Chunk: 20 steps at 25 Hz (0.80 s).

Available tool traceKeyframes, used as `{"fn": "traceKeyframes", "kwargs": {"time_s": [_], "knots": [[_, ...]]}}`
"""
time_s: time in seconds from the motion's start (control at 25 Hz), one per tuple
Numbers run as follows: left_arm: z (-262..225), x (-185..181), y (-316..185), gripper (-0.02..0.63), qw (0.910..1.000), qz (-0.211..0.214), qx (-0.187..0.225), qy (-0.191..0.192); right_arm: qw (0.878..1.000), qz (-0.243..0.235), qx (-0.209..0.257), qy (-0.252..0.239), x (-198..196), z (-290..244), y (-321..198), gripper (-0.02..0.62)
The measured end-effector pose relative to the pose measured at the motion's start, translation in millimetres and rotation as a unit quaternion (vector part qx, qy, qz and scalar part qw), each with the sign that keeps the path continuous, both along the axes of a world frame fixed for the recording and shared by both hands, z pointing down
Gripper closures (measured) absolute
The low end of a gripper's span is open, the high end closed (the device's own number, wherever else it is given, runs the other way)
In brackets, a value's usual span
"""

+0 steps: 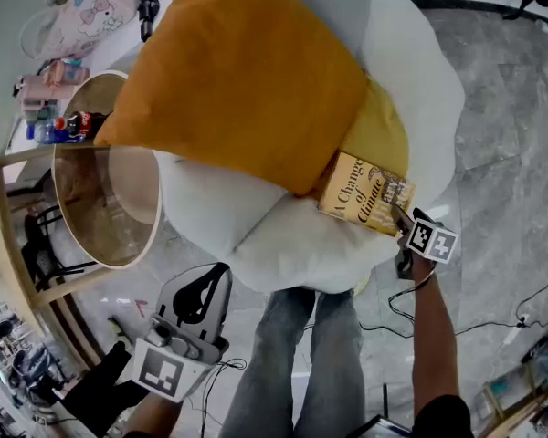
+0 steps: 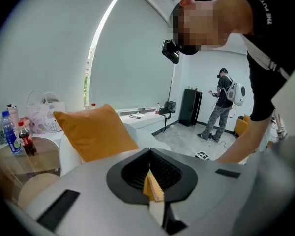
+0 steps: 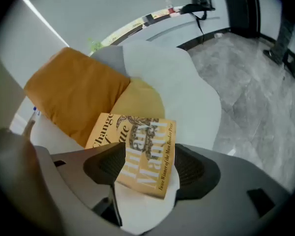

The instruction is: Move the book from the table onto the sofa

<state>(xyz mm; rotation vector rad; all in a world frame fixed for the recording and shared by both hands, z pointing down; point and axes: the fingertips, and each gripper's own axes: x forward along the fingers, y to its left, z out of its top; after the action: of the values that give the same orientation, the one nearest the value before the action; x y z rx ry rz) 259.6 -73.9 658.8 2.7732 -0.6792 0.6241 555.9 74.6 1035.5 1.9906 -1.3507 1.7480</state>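
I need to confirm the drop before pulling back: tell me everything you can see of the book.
The book is a thin paperback with a golden-yellow cover, white and dark lettering and a dark ornament. It lies cover up, closed, on the sofa's white cushion, its far end against the orange pillow and a yellow cushion. Its near end sits between the open jaws of the right gripper, which seem not to press it.

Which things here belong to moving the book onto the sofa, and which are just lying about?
Job: book, sofa, right hand-held gripper, open around the book.

Lying about: orange cushion, yellow cushion, round table, bottles, bag, left hand-held gripper, shut and empty.
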Motion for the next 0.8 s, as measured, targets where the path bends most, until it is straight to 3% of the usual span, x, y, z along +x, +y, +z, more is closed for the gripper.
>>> {"fn": "traceKeyframes", "kwargs": {"time_s": [0.24,0.44,0.64,0.8], "knots": [[-44,24,-5,0.594,0.9998,0.014,0.014,0.004,1.0,-0.01,0.028,0.003,15,-60,-8,0.293],[-110,50,3,0.594,0.9986,0.047,0.025,0.005,0.992,-0.07,0.1,0.018,22,-178,-19,0.324],[-192,62,18,0.594,0.9964,0.061,0.053,0.025,0.961,-0.165,0.207,0.082,39,-363,-24,0.361],[-254,57,32,0.594,0.9957,0.05,0.061,0.049,0.935,-0.176,0.264,0.159,59,-508,-7,0.472]]}}
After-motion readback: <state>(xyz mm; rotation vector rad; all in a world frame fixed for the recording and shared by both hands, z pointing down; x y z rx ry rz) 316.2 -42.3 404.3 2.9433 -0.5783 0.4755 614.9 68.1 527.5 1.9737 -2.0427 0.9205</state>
